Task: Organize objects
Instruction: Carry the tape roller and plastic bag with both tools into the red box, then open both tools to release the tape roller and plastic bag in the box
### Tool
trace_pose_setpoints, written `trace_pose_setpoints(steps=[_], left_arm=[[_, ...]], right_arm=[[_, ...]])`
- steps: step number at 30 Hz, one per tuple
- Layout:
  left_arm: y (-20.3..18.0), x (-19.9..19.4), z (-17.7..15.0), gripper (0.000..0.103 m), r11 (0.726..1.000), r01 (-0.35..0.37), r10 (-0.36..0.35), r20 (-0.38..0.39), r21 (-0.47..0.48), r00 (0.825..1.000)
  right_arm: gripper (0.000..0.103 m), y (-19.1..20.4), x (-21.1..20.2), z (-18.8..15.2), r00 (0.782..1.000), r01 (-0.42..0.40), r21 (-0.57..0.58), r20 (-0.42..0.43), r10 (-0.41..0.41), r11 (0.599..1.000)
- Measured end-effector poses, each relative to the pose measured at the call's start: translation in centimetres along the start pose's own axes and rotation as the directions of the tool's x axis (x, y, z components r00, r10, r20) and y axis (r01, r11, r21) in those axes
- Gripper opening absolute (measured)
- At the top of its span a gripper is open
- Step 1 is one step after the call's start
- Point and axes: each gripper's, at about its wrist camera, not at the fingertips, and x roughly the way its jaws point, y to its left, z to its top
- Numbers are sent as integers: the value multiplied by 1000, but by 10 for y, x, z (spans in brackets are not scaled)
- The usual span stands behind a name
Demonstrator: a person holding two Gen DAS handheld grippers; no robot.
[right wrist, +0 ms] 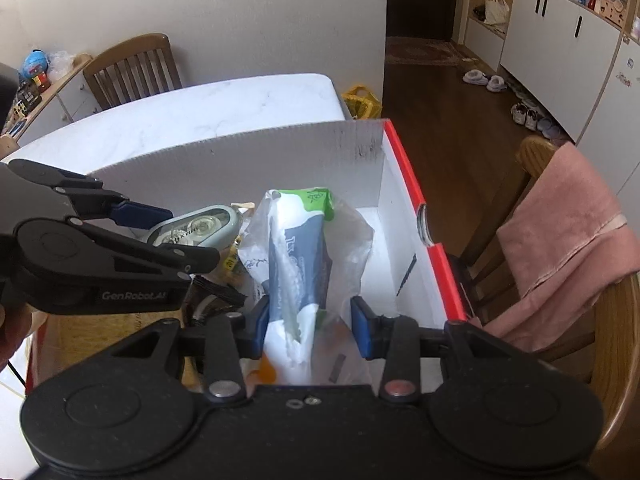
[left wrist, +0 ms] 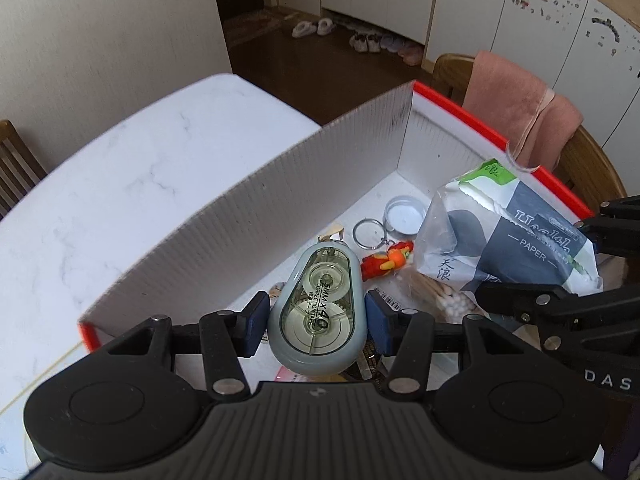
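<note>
Clamped between the left gripper's [left wrist: 316, 316] pads, the tape [left wrist: 316, 308] hangs over the box [left wrist: 240, 188]. Right gripper [right wrist: 310, 328] pinches the tissue pack [right wrist: 300, 264] inside it. Both are at placing; next each must lower and let go.

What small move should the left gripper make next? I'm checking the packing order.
Probably lower a little and release: the left gripper holds the grey oval correction tape dispenser above the floor of the white corrugated box with red rim, already inside its walls.
</note>
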Motion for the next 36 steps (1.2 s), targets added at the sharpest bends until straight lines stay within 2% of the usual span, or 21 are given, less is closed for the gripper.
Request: trace_pose_setpoints(steps=[10,17,22,24,26,36], left_arm=[[-4,18,4,51,1000,7,-6,-75,7,997],[-2,26,6,51,1000,9,-9,-100,-6,995],[-2,25,4,52,1000,11,-13,-85,-23,996],[-1,23,2,54,999,19,-22,-72,-34,997],[-1,19,1,61,999,22,-24,-52,-39,998],[2,-12,-11,61,996,46,-44,37,-70,998]], right_arm=[[43,-6,7,-1,999,-18,22,-29,18,1000],[51,-11,8,-1,1000,-19,30,-22,20,999],[63,-12,2,-4,1000,-20,25,-2,20,999],[63,-12,-1,-4,1000,-19,17,5,19,1000],[63,-12,-4,-4,1000,-17,14,11,17,1000],[63,-9,-20,-5,999,-21,3,38,21,1000]])
